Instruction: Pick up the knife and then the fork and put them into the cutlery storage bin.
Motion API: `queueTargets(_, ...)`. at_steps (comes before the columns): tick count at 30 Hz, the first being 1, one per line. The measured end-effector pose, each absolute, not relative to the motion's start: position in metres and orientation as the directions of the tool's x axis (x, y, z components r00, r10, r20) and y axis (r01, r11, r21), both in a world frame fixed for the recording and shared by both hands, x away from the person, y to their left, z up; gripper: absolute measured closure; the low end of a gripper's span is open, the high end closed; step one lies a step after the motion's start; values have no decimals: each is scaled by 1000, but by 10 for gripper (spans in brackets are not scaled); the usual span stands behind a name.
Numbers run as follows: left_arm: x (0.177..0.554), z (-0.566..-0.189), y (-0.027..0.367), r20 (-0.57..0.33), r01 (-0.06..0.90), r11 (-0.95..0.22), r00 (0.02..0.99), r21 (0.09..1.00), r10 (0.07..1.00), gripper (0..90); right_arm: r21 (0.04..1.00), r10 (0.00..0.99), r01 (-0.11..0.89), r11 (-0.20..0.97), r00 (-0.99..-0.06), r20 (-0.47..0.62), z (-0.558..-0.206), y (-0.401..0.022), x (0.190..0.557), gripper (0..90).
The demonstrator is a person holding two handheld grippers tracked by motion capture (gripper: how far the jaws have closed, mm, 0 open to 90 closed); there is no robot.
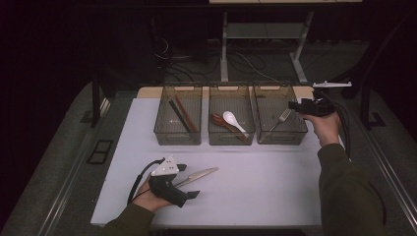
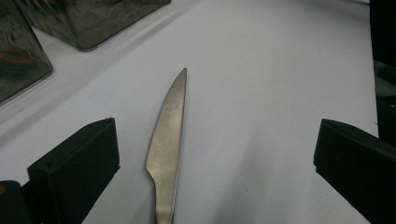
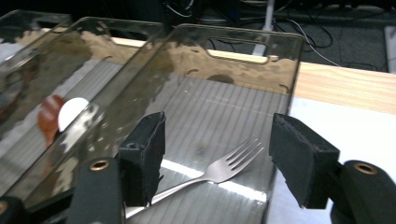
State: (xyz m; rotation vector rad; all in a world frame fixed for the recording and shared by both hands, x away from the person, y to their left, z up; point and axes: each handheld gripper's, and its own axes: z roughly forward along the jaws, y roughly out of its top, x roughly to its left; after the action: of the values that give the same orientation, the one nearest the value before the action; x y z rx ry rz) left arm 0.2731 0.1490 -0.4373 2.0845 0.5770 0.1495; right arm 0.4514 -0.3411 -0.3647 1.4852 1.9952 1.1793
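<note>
We note the fork (image 3: 224,169) binned, right tool (image 3: 217,156) apart; next, our open left tool (image 2: 212,168) must clamp the knife (image 2: 169,140).

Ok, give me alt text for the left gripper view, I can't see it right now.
A steel table knife lies flat on the white table between the left gripper's wide-open black jaws, untouched, tip pointing away. Two smoky clear bins sit at upper left.

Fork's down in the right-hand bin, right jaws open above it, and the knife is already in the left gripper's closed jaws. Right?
Not quite. The knife lies on the table between the left gripper's open jaws, ungripped, as the left gripper view shows. The fork in the right-hand bin and the open right gripper are correct.
</note>
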Motion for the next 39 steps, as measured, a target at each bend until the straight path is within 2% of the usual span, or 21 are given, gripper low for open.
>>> queueTargets(9,273,-437,149,-115,346,-451,878,823,465,0,811,890,557,180,-443,106,-355,-325,413,267)
queueTargets(13,272,-437,150,-116,349,-452,877,821,467,0,825,880,532,193,-465,94,-351,-321,393,267)
queueTargets(17,272,-436,151,-113,349,-457,877,818,467,0,835,852,500,231,-518,75,-350,-318,376,211)
queueTargets(22,272,-437,151,-109,349,-462,876,816,469,0,843,843,486,233,-533,74,-353,-314,355,141)
queueTargets(33,273,-437,154,-90,341,-473,875,812,475,0,848,819,479,229,-566,98,-382,-305,313,133)
queueTargets(39,275,-434,159,-73,338,-476,868,812,492,45,854,809,469,227,-579,103,-400,-301,294,133)
